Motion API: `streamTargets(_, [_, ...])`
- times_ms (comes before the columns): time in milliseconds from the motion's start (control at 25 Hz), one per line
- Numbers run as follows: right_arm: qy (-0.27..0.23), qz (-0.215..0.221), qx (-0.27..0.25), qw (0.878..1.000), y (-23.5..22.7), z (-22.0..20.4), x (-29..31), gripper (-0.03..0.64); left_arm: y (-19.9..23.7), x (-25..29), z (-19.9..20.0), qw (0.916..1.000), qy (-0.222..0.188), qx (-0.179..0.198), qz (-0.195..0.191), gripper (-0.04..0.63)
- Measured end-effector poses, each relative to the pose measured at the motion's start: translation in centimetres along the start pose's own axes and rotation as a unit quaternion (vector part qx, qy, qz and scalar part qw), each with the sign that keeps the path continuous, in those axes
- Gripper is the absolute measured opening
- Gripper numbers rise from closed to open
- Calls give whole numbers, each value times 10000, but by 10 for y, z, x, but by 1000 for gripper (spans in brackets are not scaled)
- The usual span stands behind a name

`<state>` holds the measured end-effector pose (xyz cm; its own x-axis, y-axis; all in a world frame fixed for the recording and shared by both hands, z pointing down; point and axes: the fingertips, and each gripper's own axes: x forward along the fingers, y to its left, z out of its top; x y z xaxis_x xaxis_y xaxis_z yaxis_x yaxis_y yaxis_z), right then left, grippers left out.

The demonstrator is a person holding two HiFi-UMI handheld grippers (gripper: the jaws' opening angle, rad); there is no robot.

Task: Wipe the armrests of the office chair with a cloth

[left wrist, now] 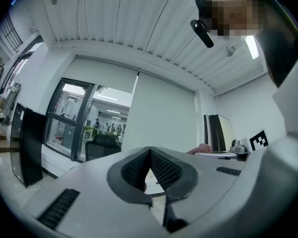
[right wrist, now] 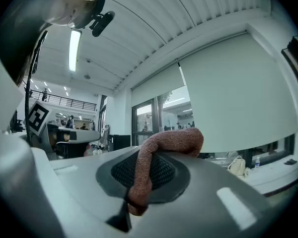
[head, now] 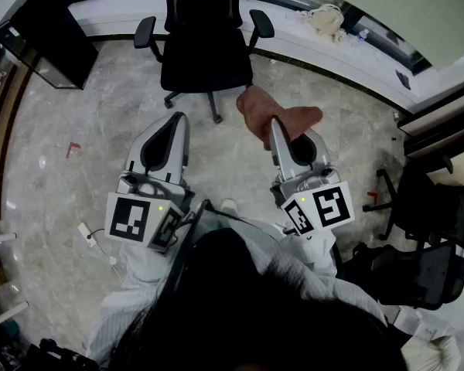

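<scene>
My right gripper (head: 274,124) grips the cloth (head: 255,107) in front of the office chair (head: 205,45), short of its armrests (head: 261,23), and my left gripper (head: 178,118) is pinched shut on nothing, so I fear a wipe could swivel the unsteadied chair or tug the cloth free.

Holds the left grey two-jaw gripper (head: 178,120) low at the near left, tips aimed at the far side and leaning slightly right. Has its ribbed black pads (left wrist: 166,170) closed tip to tip with nothing between them, only a narrow gap lower down. Carries the right grey two-jaw gripper (head: 276,127) at the near right, level with the other and apart from it, tips leaning slightly left. Clamps a rust-brown knitted cloth (right wrist: 156,152) between that gripper's jaws, draped over the tip and down across the pads. Bears a left marker cube (head: 130,219) and a right marker cube (head: 326,207) at the near ends.
</scene>
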<state>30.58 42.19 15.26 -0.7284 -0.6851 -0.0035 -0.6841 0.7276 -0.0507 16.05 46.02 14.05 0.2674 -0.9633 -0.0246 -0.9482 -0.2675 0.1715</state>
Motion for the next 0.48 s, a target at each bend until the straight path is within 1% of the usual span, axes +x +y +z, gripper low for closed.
streamTargets(120, [6,74,-42,10000,-1,1,5,23,3,6,10,9998,-124,10,124,2])
streamTargets(480, [40,141,-21,9999,-12,-1,8,23,0,15,0,9999,30,24,128,2])
